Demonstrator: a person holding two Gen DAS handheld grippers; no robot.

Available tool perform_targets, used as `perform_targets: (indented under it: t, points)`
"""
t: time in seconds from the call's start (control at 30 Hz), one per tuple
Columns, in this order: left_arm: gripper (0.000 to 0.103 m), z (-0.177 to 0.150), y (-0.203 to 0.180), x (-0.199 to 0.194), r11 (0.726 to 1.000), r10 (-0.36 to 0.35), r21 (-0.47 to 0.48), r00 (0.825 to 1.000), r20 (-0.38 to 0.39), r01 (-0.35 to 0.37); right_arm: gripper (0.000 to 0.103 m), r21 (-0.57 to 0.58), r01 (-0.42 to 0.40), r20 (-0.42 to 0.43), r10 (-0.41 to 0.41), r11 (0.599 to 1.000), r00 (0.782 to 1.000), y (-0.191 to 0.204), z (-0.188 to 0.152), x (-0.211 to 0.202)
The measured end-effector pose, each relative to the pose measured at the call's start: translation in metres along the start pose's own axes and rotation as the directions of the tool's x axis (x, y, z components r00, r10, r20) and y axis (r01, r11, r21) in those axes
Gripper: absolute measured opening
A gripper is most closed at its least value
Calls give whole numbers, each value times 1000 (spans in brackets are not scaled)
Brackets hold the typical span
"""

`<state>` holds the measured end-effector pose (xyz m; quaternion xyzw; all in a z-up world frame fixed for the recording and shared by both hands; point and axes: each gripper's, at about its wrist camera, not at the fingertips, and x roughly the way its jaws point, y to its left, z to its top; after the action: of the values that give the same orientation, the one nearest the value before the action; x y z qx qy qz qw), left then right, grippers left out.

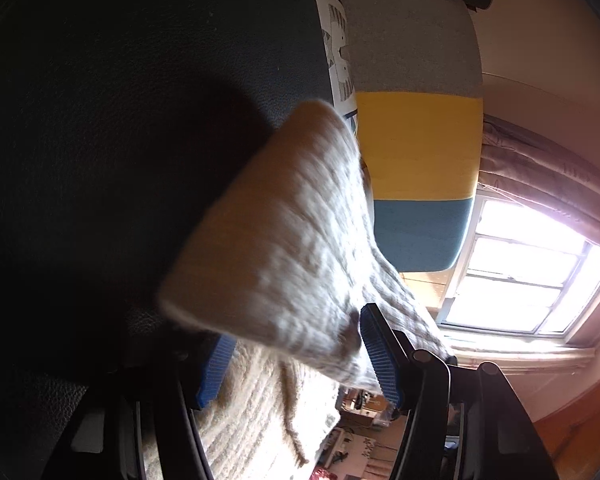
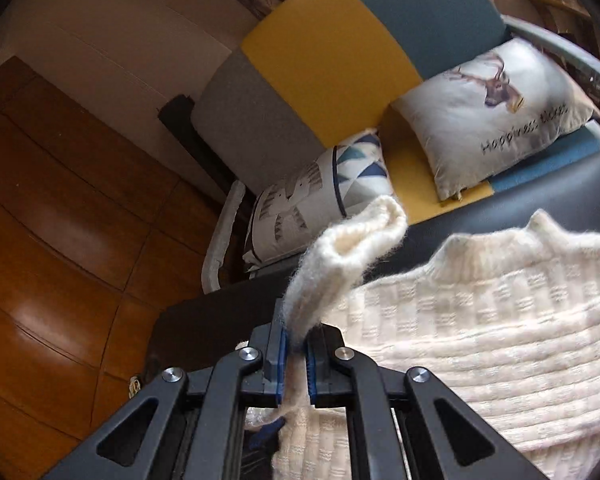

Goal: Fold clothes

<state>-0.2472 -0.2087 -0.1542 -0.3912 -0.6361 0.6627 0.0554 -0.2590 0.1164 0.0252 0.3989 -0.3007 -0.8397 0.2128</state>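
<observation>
A cream knitted sweater [image 2: 480, 320] lies spread on a dark leather surface [image 2: 540, 192], collar toward the sofa. My right gripper [image 2: 296, 360] is shut on a sleeve of the sweater, and the sleeve's cuff [image 2: 360, 232] curls up above the blue pads [image 2: 278, 360]. In the left wrist view, my left gripper [image 1: 300, 360] stands wide open. A blurred cream sleeve end [image 1: 268, 240] of the sweater hangs across the gap between its blue pads [image 1: 380, 352], and more knit [image 1: 260, 420] lies below. The dark surface [image 1: 120, 140] fills the left of that view.
A sofa with grey, yellow and blue blocks [image 2: 328, 40] stands behind the surface. On it lie a deer-print pillow [image 2: 492, 112] and a triangle-pattern pillow [image 2: 320, 200]. The floor is wood [image 2: 60, 200]. A bright window [image 1: 520, 280] and curtain show in the left view.
</observation>
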Motion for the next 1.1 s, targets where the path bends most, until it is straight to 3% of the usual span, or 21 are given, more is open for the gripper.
perform_targets:
  t: [0.1, 0.3, 0.43, 0.63, 0.7, 0.83, 0.93, 1.0, 1.07, 1.1]
  points:
    - [61, -1, -7, 3, 998, 38, 44, 999, 16, -39, 6, 32, 40, 36, -41, 999, 999, -34, -2, -21]
    - [58, -10, -23, 15, 981, 104, 162, 994, 27, -107, 6, 249, 130, 18, -139, 960, 990, -147, -38, -37]
    - [45, -16, -32, 25, 962, 145, 231, 989, 31, -148, 6, 335, 139, -5, -145, 932, 989, -190, -62, -35]
    - [29, -27, -29, 24, 945, 173, 279, 985, 12, -169, 6, 285, 85, 74, -111, 955, 991, -182, -70, -64]
    - [29, -32, -26, 23, 941, 180, 291, 984, 3, -173, 6, 273, 99, 86, -127, 957, 988, -176, -66, -78]
    - [28, -40, -21, 20, 932, 195, 315, 981, -14, -180, 7, 319, 169, 32, -188, 933, 982, -202, -82, -76]
    - [29, -47, -18, 19, 925, 206, 333, 978, -27, -185, 10, 453, 40, 75, -82, 890, 994, -230, -88, -76]
    - [29, -51, -15, 17, 920, 214, 345, 976, -36, -189, 13, 484, 13, 118, -80, 875, 990, -237, -88, -84]
    - [28, -55, -16, 17, 910, 224, 366, 974, -37, -196, 13, 440, 63, 123, -130, 896, 984, -233, -83, -90]
    - [22, -58, -21, 16, 896, 229, 396, 973, -27, -200, 13, 392, 98, 131, -161, 915, 978, -225, -78, -95]
